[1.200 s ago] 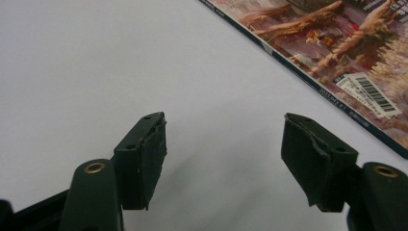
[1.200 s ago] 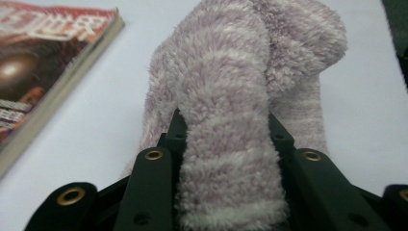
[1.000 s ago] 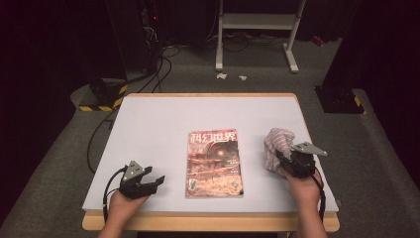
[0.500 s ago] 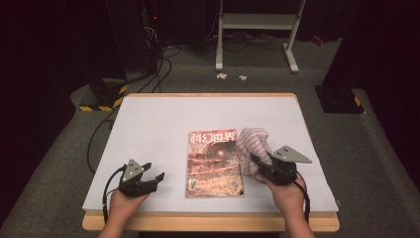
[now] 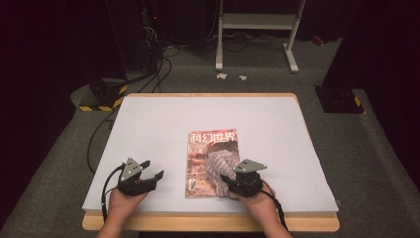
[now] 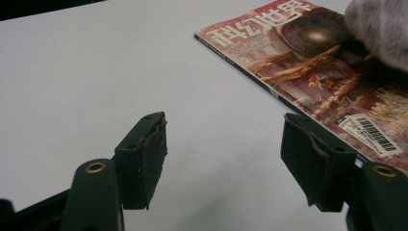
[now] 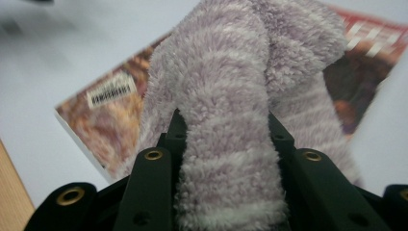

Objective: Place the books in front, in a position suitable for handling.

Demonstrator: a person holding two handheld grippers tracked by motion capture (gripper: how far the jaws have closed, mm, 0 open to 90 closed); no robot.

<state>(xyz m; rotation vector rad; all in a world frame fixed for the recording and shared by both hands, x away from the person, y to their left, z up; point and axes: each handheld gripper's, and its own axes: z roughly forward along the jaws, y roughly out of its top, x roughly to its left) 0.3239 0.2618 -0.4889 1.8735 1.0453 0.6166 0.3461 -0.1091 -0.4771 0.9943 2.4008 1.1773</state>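
On the table [image 5: 163, 124], seen from the high view, the right gripper [image 5: 229, 179] is sitting over the near right corner of the magazine [image 5: 200, 161], clamping a fuzzy striped cloth [image 5: 218, 163] that's lying bunched on the cover. The left gripper [image 5: 151, 174] is resting on bare tabletop just left of the magazine, jaws spread apart, nothing in them. A hand is gripping each one from the near edge.

Switching to the left gripper view, the two black jaws are standing wide open with only white table [image 6: 96, 72] showing between them. The magazine [image 6: 308, 72] is lying off to the right, barcode label near the right jaw, and a bit of the cloth [image 6: 380, 29] is poking in at the top right corner, resting on the cover.

Over in the right gripper view, the jaws are pressing tight on a fold of the cloth [image 7: 226, 120], which is bulging up between them and draping forward onto the magazine [image 7: 110, 115]. The wooden table edge is peeking in at bottom left.
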